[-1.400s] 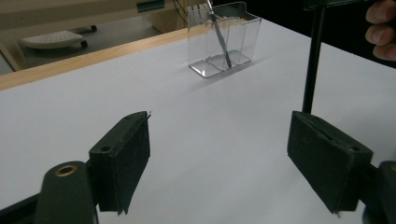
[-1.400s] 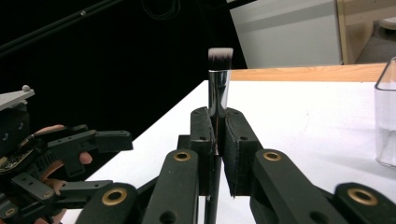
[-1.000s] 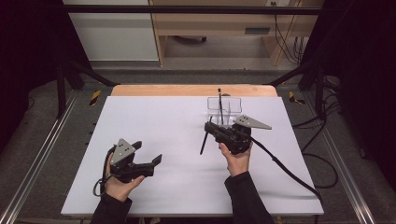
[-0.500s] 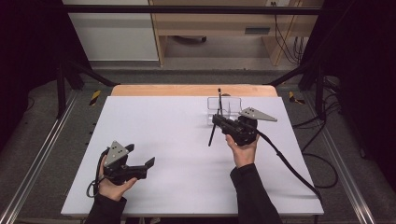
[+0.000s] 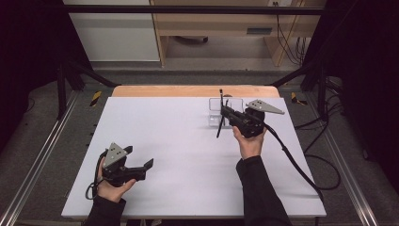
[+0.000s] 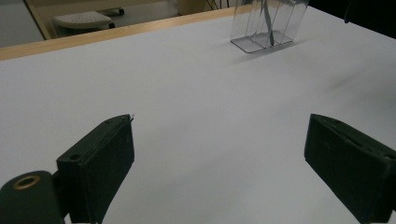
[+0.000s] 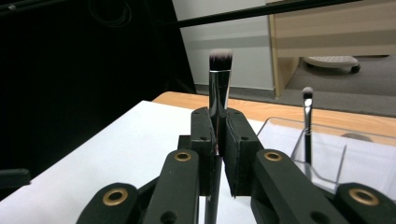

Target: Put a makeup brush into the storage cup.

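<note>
Right now the right gripper (image 5: 225,113) has its jaws clamped on a makeup brush (image 7: 218,93), pinched around the metal ferrule and handle, bristles up, handle hanging below the jaws. In the high view the brush (image 5: 220,125) hangs tilted, just at the near-left corner of the clear organizer (image 5: 237,102) at the far side of the white table (image 5: 188,141). Can't tell from above if the handle tip touches the table or is clear of it; looks lifted. A second, thinner brush (image 7: 307,126) stands upright in one compartment of the organizer, bristles up; which compartment is hard to say.

Left gripper (image 5: 141,168) sits low near the front-left of the table, jaws wide apart, nothing between them. From its own view the organizer (image 6: 268,23) is well off across bare table.

Step in hand, my read: carrying the held brush to the organizer to drop it in beside the one already stored. Transport phase, not insertion yet.

Next move calls for: raise the brush enough that the handle end clears the organizer's rim, bring it over a free compartment, straighten it to near vertical, lower handle-first, then part the jaws. Risks, as a guess: handle tip catching the clear wall and shoving the light organizer, or knocking the standing brush. Left gripper is free and could steady the organizer, though it is far from it.
</note>
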Motion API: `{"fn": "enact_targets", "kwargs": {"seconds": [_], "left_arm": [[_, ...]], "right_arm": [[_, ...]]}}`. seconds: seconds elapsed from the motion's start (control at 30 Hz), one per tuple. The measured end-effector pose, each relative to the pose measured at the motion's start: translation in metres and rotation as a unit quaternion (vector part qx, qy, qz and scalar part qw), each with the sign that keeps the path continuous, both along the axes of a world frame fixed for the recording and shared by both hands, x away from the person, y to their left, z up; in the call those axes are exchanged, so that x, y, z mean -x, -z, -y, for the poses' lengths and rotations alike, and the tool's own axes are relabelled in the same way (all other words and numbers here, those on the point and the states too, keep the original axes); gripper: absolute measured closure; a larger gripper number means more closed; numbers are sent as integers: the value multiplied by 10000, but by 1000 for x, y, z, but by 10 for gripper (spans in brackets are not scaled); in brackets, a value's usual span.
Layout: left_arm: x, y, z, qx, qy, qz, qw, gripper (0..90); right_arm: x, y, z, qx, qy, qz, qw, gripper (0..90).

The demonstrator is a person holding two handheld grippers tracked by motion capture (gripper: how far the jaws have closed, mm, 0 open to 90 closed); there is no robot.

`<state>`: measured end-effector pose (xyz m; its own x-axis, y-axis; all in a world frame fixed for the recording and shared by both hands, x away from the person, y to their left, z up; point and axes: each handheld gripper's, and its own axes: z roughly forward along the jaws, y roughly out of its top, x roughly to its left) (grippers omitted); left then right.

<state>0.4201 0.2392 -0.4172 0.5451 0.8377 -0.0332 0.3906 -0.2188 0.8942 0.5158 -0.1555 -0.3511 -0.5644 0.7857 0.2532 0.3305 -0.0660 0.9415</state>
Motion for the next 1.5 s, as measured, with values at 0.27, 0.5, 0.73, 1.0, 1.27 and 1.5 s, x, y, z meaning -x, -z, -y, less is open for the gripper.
{"fn": "enact_targets", "kwargs": {"seconds": [0.27,0.5,0.73,1.0,1.27,1.5], "left_arm": [[-1,1,0,-25,14,-7,10000,75],[-2,1,-2,-26,2,-3,10000,74],[-2,1,-3,-15,-18,-12,10000,74],[-3,1,-4,-13,-15,-16,10000,74],[-3,2,-5,-11,-32,-21,10000,74],[-3,2,-5,-15,-20,-26,10000,73]], "right_arm": [[-12,-5,4,104,242,112,9996,838],[-23,-8,6,151,400,161,9990,838],[-33,-11,6,150,486,161,9986,838],[-45,-10,9,225,673,155,9974,838],[-55,-13,13,248,841,179,9960,839],[-61,-15,17,216,993,226,9946,838]]}}
